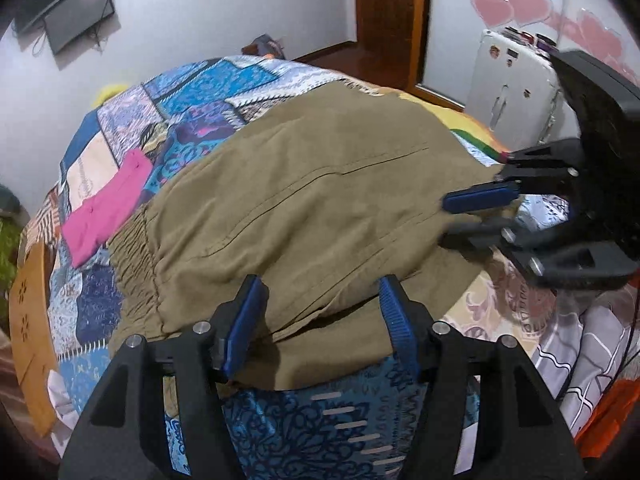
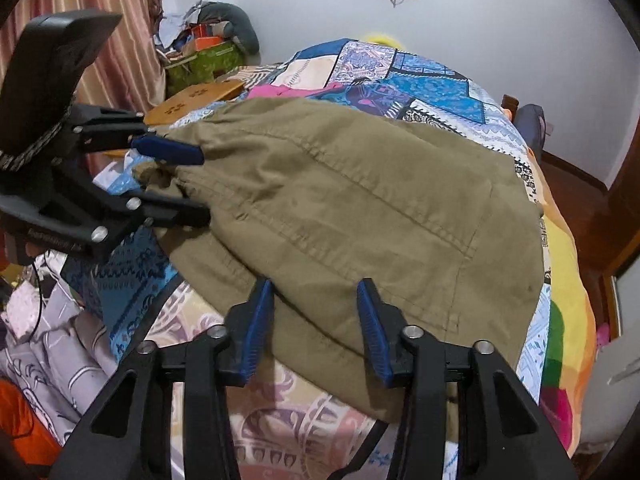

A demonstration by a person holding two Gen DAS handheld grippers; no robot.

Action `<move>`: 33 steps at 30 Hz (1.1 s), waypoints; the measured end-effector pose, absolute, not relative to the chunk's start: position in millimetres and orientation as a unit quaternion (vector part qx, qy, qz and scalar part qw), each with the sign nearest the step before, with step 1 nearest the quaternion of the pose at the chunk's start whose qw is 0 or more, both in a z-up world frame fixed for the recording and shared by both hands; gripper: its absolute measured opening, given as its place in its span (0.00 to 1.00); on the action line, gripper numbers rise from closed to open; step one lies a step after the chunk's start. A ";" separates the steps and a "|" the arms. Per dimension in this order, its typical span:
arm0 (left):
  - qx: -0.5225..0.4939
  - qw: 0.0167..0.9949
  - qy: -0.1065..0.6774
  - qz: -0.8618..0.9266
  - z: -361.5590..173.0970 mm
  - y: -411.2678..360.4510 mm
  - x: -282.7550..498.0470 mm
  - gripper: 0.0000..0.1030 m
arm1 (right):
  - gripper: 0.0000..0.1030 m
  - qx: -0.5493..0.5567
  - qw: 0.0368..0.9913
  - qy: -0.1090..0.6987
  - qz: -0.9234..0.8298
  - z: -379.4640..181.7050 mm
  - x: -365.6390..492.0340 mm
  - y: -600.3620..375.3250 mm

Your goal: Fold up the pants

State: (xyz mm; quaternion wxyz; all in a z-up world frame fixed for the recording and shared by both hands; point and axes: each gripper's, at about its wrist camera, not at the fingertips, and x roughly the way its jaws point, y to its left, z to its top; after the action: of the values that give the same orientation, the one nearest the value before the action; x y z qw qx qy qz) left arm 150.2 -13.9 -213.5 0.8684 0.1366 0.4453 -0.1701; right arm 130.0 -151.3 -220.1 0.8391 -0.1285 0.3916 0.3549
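Observation:
Khaki pants (image 1: 320, 184) (image 2: 360, 200) lie folded across a patchwork quilt (image 1: 208, 88) (image 2: 420, 76) on a bed, the gathered waistband toward the left wrist view's left. My left gripper (image 1: 320, 280) (image 2: 205, 185) is open at the near edge by the waistband. Bunched cloth lies between its blue pads (image 1: 244, 320), which stand apart from it. My right gripper (image 2: 315, 282) (image 1: 444, 221) is open at the pants' other end. Its fingers straddle the cloth edge with a clear gap, and nothing is pinched.
A folded pink garment (image 1: 108, 208) (image 2: 280, 90) lies on the quilt beyond the waistband. A wooden board (image 1: 32, 332) (image 2: 192, 100) is at the bed's edge, with a clutter pile (image 2: 204, 48) behind it. Grey patterned bedding (image 1: 580, 360) (image 2: 48, 340) sits nearby. A white appliance (image 1: 516, 88) stands past the bed.

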 end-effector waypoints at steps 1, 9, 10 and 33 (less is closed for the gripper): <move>0.140 0.869 0.444 -0.170 -213.7 -15.4 150.4 0.59 | 0.16 -0.130 0.840 0.387 0.357 -218.7 130.5 -150.4; 0.173 0.871 0.433 -0.153 -218.8 -23.8 155.0 0.50 | 0.07 -0.105 0.854 0.359 0.362 -201.6 130.6 -155.8; 0.175 0.872 0.432 -0.148 -218.4 -23.3 155.7 0.41 | 0.07 -0.100 0.854 0.358 0.363 -199.5 131.1 -157.5; 0.131 0.867 0.445 -0.183 -206.8 -8.7 111.9 0.27 | 0.11 -0.102 0.840 0.388 0.367 -197.9 93.7 -163.8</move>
State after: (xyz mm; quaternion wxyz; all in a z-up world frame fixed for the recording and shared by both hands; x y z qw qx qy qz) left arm 111.9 -8.7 -206.8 0.8667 0.1311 0.4452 -0.1830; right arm 93.7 -163.8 -197.9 0.8396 -0.1018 0.3877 0.3665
